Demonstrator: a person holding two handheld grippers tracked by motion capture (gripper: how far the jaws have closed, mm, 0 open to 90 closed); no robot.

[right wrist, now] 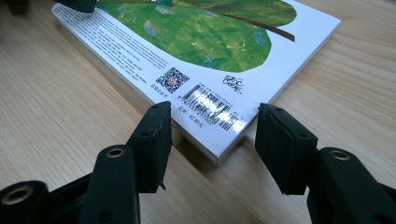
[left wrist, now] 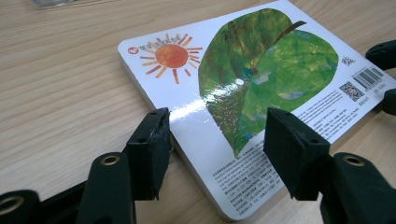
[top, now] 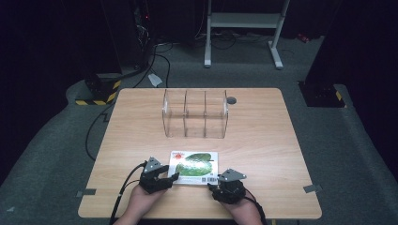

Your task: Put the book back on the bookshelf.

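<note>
Print beside the barcode on the book [top: 194,167] is too small to read. Its white cover shows a green leaf and orange sun. Left gripper [left wrist: 212,154] and right gripper [right wrist: 211,144] gape unclenched at its near corners.

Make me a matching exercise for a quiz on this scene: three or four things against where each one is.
Things:
1. book
2. clear divided rack
3. left gripper
4. right gripper

Places:
A. at the book's barcode corner
B. middle of the table, beyond the book
C. flat on the table's near side
D. at the book's text-covered corner

Pairs: 1-C, 2-B, 3-D, 4-A
</note>
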